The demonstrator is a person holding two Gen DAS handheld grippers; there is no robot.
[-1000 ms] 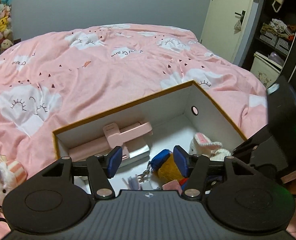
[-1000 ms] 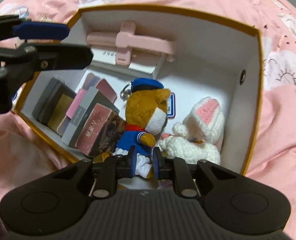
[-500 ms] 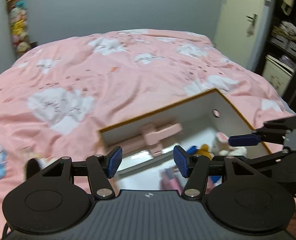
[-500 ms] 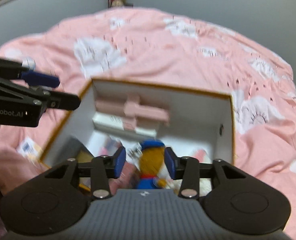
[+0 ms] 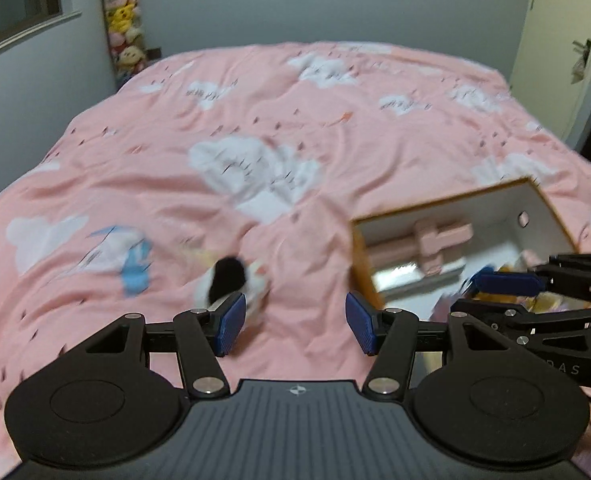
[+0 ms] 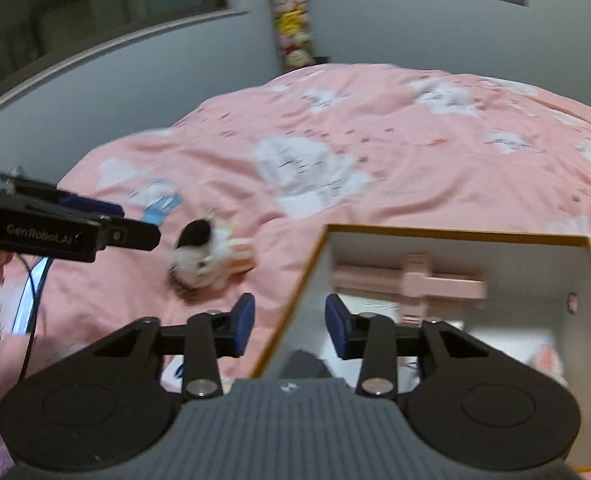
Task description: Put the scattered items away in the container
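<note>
A white cardboard box with a brown rim lies on the pink bed, with a pink clip-like item and other things inside. A small black-and-white plush toy with a pink striped part lies on the bedspread left of the box. My left gripper hovers above the bedspread, its left pad just in front of the toy. Its jaws are closing slightly with nothing between them. My right gripper hangs over the box's left corner, the plush toy up to its left. Its jaws are closing, also on nothing.
A flat blue-and-white item lies on the bed left of the toy. Stuffed toys hang on the far wall beside a window. A door stands at the right. A cable trails under the left gripper.
Both grippers rose from the box and swung left. The right gripper let go of the brown plush in blue, which stayed in the box. The black-and-white toy came into view.
</note>
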